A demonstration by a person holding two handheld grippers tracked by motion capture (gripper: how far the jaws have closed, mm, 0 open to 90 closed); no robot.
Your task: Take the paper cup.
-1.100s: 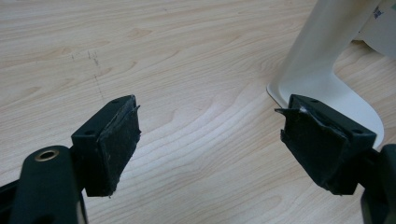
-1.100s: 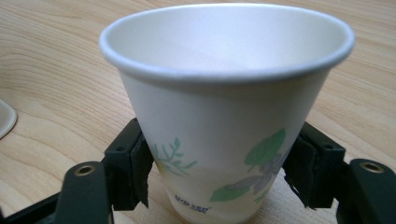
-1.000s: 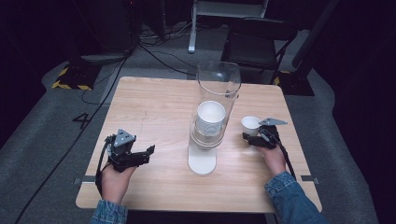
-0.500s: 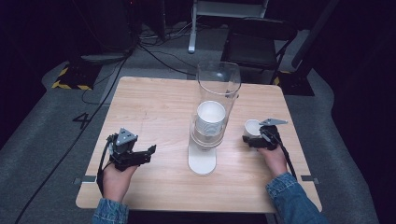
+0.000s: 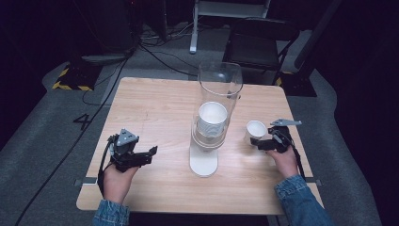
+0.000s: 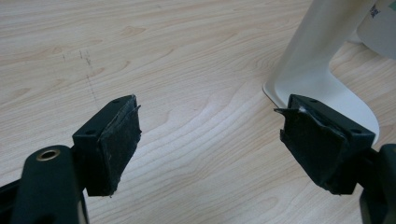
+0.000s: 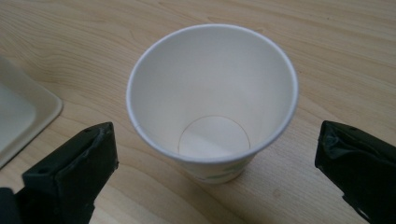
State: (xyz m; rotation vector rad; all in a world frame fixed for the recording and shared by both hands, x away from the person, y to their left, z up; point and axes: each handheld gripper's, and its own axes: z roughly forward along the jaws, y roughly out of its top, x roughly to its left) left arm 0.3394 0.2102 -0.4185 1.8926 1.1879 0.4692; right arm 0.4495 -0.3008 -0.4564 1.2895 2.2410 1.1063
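White paper cup point(image 7: 212, 100) is standing freed between right gripper's point(image 7: 219, 158) wide jaws, we judge; left gripper point(image 6: 210, 140) is idling, jaws wide.

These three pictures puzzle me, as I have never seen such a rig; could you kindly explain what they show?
No robot here: a person holds a hand-held gripper in each hand. The high view looks down on a wooden table. The left hand-held gripper is open over bare wood and holds nothing. The right hand-held gripper is open, with a loose empty paper cup standing between its jaws. The middle holds a clear cup dispenser on a white base, with cups inside. The other two pictures come from cameras riding on each gripper.
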